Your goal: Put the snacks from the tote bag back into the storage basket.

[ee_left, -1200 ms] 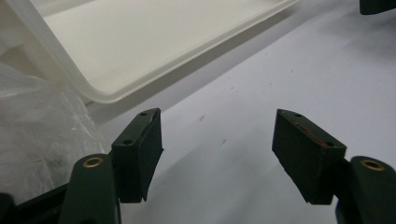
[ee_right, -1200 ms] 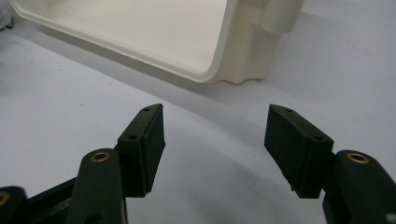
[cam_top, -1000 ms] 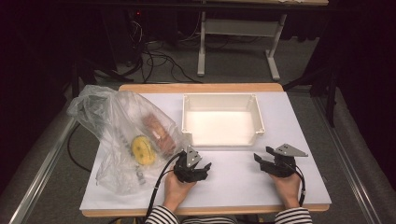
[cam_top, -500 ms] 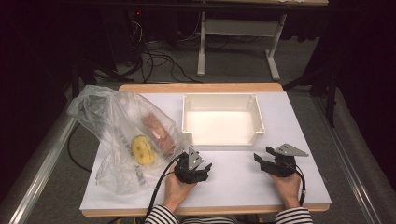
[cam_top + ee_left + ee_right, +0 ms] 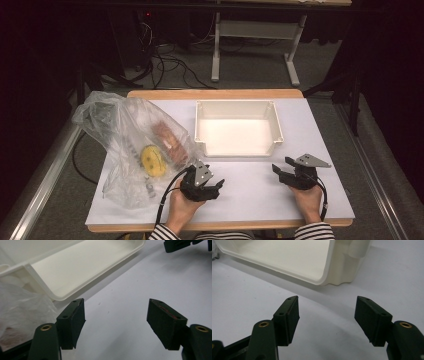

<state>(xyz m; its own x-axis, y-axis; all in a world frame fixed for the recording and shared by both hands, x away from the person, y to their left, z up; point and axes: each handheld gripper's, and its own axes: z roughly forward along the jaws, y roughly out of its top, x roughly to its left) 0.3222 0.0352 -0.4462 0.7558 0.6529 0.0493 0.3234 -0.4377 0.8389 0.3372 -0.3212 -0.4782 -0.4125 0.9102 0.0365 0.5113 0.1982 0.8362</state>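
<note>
Here, in the lower centre of the high view, the left gripper (image 5: 216,185) has just been opening its jaws, nothing between them, beside a clear plastic bag (image 5: 127,145) of food at centre left. At lower right the right gripper (image 5: 281,171) rests on the white table (image 5: 250,190), jaws apart and empty, below the white bin (image 5: 239,128).
</note>
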